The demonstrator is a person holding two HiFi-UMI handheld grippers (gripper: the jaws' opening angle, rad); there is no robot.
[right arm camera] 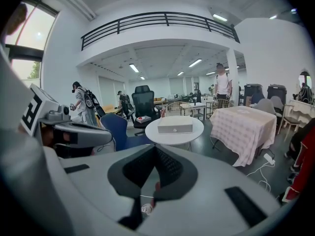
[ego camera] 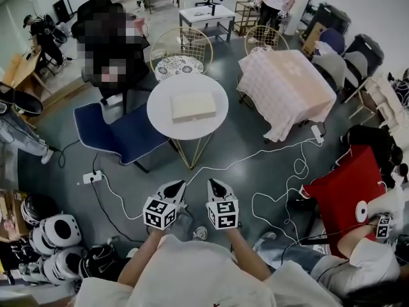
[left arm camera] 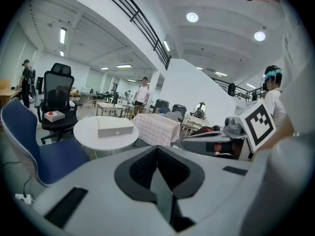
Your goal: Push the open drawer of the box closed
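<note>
A flat white box (ego camera: 193,106) lies on a small round white table (ego camera: 156,117) some way ahead of me. In the left gripper view, the box (left arm camera: 115,128) shows its long front with a small knob. The same box (right arm camera: 174,125) is centred ahead in the right gripper view. Whether its drawer stands out I cannot make out from here. My left gripper (ego camera: 177,184) and right gripper (ego camera: 212,182) are side by side over the floor, well short of the table. Both point at it, shut and with nothing in them. The left gripper's (left arm camera: 157,149) and the right gripper's (right arm camera: 155,149) dark pads meet.
A blue chair (ego camera: 124,136) stands left of the table, a wire chair (ego camera: 182,47) behind it, and a table with a checked cloth (ego camera: 287,82) to the right. White cables (ego camera: 281,171) and a power strip (ego camera: 92,177) lie on the floor. Helmets (ego camera: 51,235) are piled at lower left.
</note>
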